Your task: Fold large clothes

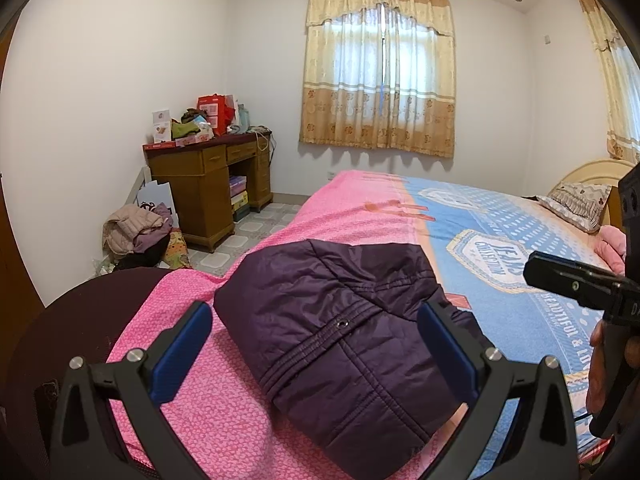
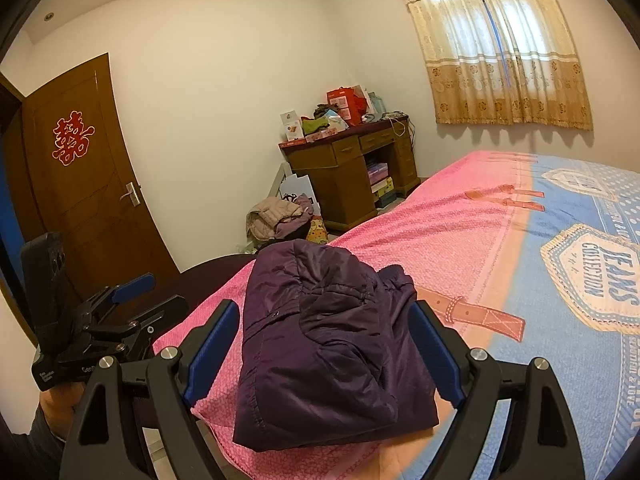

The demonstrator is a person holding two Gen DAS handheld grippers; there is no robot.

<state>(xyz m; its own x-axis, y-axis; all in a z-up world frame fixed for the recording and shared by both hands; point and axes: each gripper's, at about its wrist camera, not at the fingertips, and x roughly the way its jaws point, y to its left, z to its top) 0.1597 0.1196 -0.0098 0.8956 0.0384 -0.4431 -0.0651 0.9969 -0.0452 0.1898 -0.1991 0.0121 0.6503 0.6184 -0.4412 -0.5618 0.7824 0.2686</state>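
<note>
A dark purple quilted jacket [image 1: 344,340] lies folded into a compact bundle on the pink part of the bed cover [image 1: 224,412], near the bed's foot corner. My left gripper [image 1: 316,320] is open above it, its blue pads wide apart and empty. The jacket also shows in the right wrist view [image 2: 320,352], lying between the open blue pads of my right gripper [image 2: 324,324], which holds nothing. The right gripper also shows at the right edge of the left wrist view [image 1: 576,284]. The left gripper shows at the left of the right wrist view [image 2: 132,300].
The bed cover turns blue with a printed label pattern [image 2: 592,276] toward the pillow [image 1: 576,200]. A cluttered wooden desk [image 1: 212,184] stands by the far wall. A clothes pile [image 1: 136,232] lies on the floor. A brown door [image 2: 80,184] is at the left.
</note>
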